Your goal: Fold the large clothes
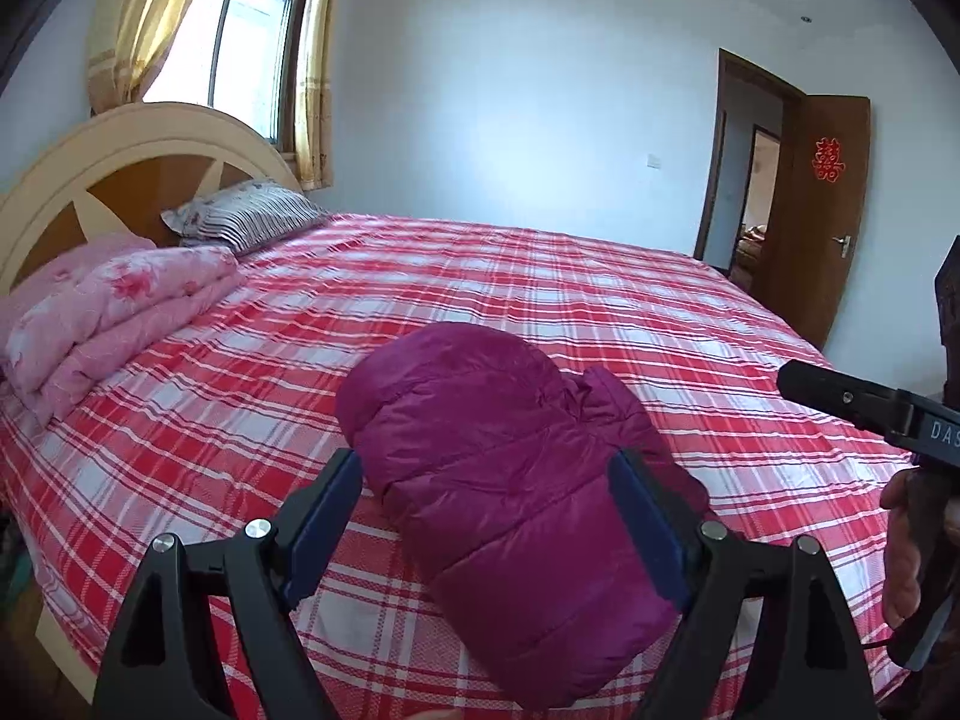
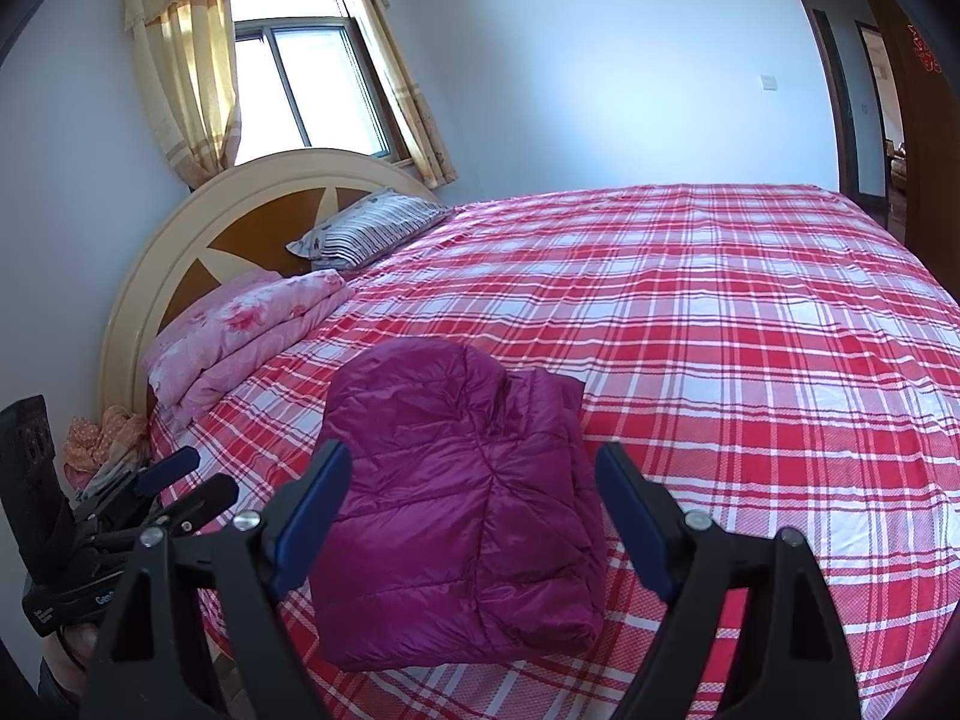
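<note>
1. Left wrist view: the jacket lies folded into a compact bundle on the near part of the bed, close to its front edge. The left gripper hovers above it with jaws spread wide, holding nothing; contact between pads and fabric cannot be confirmed
2. Right wrist view: the same jacket appears as a roughly rectangular stack with a rounded far end, probably the hood or collar. The right gripper also stands wide open and empty over the bundle
3. Handling estimate: the quilted, shiny shell suggests a padded garment that is light for its bulk, soft and springy. Expect folded layers to puff up and creep open once released
4. Slip estimate: the glossy surface will likely slide between smooth pads and over the plaid sheet. A shallow pinch on 1 layer may pull free
5. Recommended hold: take the bundle at its 2 long side edges, 1 gripper per side, closing over all stacked layers near the fold lines and not on a single loose flap
6. Progress estimate: folding looks essentially complete; any remaining action is likely pressing flat or squaring the edges
7. Clearance: the quilt and pillow at the headboard lie well apart from the jacket and do not obstruct access
</note>
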{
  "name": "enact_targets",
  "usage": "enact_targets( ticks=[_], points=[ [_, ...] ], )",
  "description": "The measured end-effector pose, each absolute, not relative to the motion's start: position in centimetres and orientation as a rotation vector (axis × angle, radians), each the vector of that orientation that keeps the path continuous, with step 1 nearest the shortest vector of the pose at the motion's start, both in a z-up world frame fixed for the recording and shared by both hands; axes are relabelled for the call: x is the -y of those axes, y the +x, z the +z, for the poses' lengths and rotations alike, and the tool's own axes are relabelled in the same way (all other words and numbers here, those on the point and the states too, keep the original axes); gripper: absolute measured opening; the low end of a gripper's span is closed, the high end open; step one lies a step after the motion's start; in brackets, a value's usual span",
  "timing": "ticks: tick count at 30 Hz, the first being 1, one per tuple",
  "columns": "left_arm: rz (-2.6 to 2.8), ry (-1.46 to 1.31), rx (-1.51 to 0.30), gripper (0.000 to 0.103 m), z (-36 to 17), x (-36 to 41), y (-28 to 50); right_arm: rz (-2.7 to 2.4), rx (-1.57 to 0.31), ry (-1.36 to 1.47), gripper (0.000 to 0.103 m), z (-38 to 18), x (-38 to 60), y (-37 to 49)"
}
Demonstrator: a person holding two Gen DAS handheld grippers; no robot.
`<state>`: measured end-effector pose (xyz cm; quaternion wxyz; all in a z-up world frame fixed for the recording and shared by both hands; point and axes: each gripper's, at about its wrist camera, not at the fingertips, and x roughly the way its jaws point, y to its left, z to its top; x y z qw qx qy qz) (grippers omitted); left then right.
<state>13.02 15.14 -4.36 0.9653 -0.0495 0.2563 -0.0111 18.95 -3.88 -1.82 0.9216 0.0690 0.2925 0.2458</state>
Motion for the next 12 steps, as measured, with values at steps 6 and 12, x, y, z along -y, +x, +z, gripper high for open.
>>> enact_targets(
  ticks=[6, 12],
  points=[
    [-0.022, -0.12, -0.497, 0.099, -4.37, -15.36, 12.64, 0.511, -0.592, 0.135, 0.086, -1.76, 3.72, 18.72],
    [-0.036, -0.101, -0.52, 0.099, -4.75, -15.01, 12.9, 0.515, -0.603, 0.137, 0.086, -1.98, 3.62, 18.76]
  ],
)
